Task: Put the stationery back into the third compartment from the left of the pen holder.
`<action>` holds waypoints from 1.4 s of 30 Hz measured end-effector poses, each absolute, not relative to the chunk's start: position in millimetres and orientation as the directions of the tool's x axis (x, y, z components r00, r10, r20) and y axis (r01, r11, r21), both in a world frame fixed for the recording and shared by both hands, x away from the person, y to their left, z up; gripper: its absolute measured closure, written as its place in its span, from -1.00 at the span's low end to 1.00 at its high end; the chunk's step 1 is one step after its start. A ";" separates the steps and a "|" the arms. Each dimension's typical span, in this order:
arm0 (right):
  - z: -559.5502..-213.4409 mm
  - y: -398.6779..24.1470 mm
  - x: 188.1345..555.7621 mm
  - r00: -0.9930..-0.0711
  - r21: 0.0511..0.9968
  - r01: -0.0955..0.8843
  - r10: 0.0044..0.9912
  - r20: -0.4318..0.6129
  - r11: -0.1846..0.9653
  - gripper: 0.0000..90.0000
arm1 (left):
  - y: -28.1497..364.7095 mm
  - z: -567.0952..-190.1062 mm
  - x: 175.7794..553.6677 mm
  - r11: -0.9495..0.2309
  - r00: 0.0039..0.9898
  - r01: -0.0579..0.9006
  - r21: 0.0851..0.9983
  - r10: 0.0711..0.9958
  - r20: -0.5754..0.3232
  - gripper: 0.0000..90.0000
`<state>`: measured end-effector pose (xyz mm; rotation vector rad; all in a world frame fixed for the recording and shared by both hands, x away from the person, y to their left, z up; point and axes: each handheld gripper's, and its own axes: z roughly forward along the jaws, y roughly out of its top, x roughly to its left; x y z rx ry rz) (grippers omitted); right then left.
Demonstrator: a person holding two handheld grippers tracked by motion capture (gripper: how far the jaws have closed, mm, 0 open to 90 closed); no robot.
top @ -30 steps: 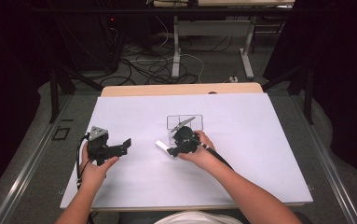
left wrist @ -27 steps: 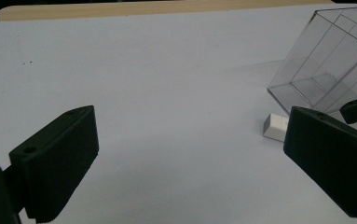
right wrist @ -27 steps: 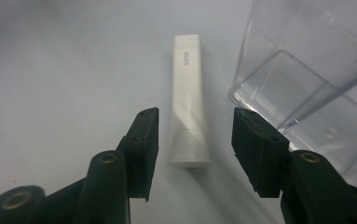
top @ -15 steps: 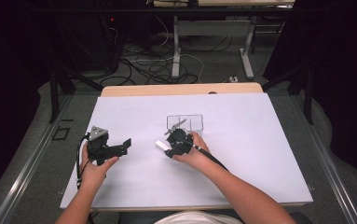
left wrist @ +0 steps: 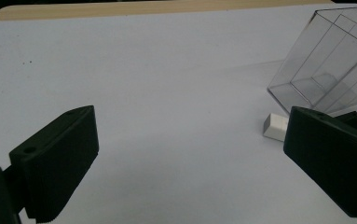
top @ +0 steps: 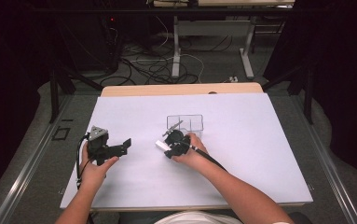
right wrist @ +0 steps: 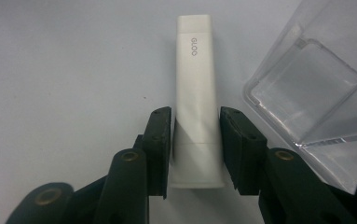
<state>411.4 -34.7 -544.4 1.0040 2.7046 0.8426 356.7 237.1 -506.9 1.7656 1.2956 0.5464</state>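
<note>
Right gripper view: our right gripper (right wrist: 195,149) straddles glue stick (right wrist: 195,102), jaws just been closing, pads either side of its lower half, thin gaps left, not pinching yet. Step: grasp. Next we need squeeze until firm, then lift, likely toward clear box (right wrist: 316,93) just beside. Stick white, flat-sided, "GLOO" printed, lying flat on table (right wrist: 64,70). Left gripper (top: 113,149) spread wide, idle, holding nothing.

- A white-topped table (top: 260,140) with a wooden far edge carries everything.
- A clear plastic compartment box (top: 185,123) stands near its middle.
- A white glue stick (right wrist: 195,93) lies beside the box.
</note>
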 end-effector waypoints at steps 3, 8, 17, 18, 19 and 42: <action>-544.6 -33.8 410.3 -0.769 0.547 0.554 0.638 0.046 0.628 0.47 | 237.0 -506.7 356.6 -0.098 0.366 0.549 0.830 0.921 -0.133 -0.93; -544.9 -33.6 410.4 -0.778 0.551 0.535 0.628 0.026 0.641 0.47 | 237.0 -506.8 356.7 -0.098 0.366 0.549 0.830 0.921 -0.134 -0.93; -544.3 -34.1 411.6 -0.773 0.547 0.552 0.632 0.054 0.629 0.48 | 237.1 -507.1 357.0 -0.096 0.366 0.547 0.832 0.921 -0.134 -0.93; -544.3 -34.2 411.5 -0.773 0.550 0.551 0.632 0.052 0.628 0.48 | 237.1 -507.2 357.0 -0.096 0.366 0.547 0.831 0.921 -0.134 -0.93; -544.2 -33.6 410.7 -0.767 0.547 0.559 0.639 0.056 0.623 0.49 | 237.0 -507.2 357.0 -0.097 0.366 0.547 0.831 0.921 -0.134 -0.93; -513.8 -44.8 382.0 -0.848 0.653 0.327 0.517 -0.117 0.683 0.49 | 236.2 -508.4 357.4 -0.108 0.372 0.550 0.828 0.920 -0.127 -0.93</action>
